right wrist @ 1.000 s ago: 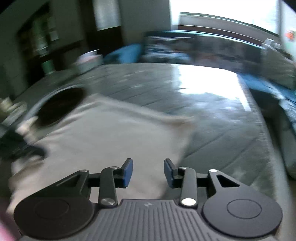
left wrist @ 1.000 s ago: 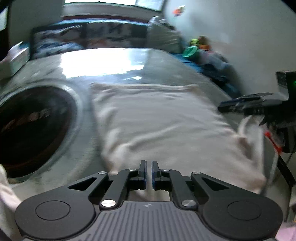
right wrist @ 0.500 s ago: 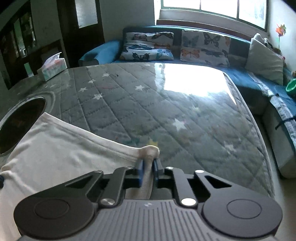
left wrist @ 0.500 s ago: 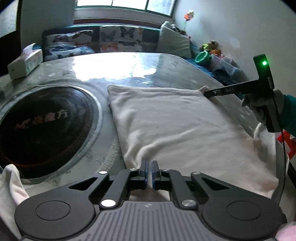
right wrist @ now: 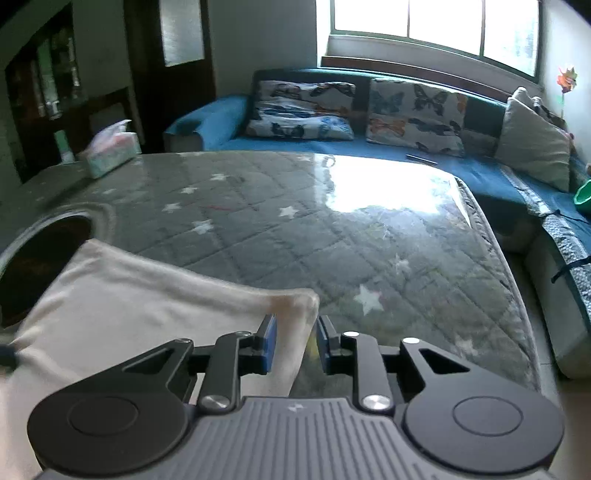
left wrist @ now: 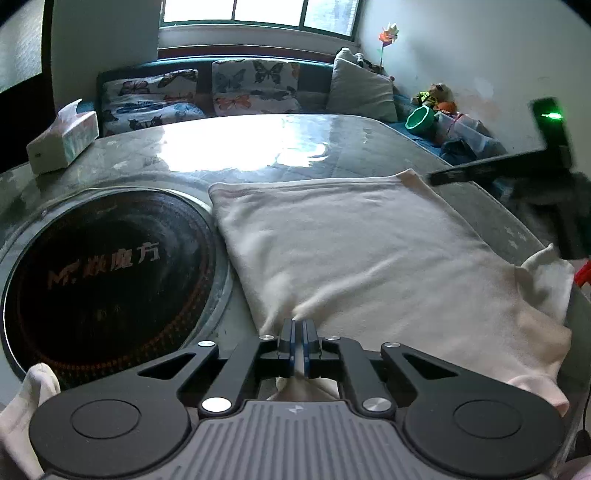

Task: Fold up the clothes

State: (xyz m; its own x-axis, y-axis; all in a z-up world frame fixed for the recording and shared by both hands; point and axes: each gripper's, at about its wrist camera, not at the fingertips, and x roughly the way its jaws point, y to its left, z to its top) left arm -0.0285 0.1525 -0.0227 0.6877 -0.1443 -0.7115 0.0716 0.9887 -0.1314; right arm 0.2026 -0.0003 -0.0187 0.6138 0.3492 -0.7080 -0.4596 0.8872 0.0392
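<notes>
Cream garment (left wrist: 369,251), near edge hidden under left gripper (left wrist: 298,345), jaws pinched.

A wide window (right wrist: 436,22) fills the upper right of the right wrist view, throwing a bright glare onto the glossy, star-patterned quilted desk (right wrist: 332,229). Below the window runs a blue sofa (right wrist: 221,125) with two butterfly-print cushions (right wrist: 303,110) and a plain grey cushion (right wrist: 532,147). At upper left stands a dark shelf unit (right wrist: 40,85). The walls are pale; a tissue box (right wrist: 110,149) sits at the desk's left edge.
</notes>
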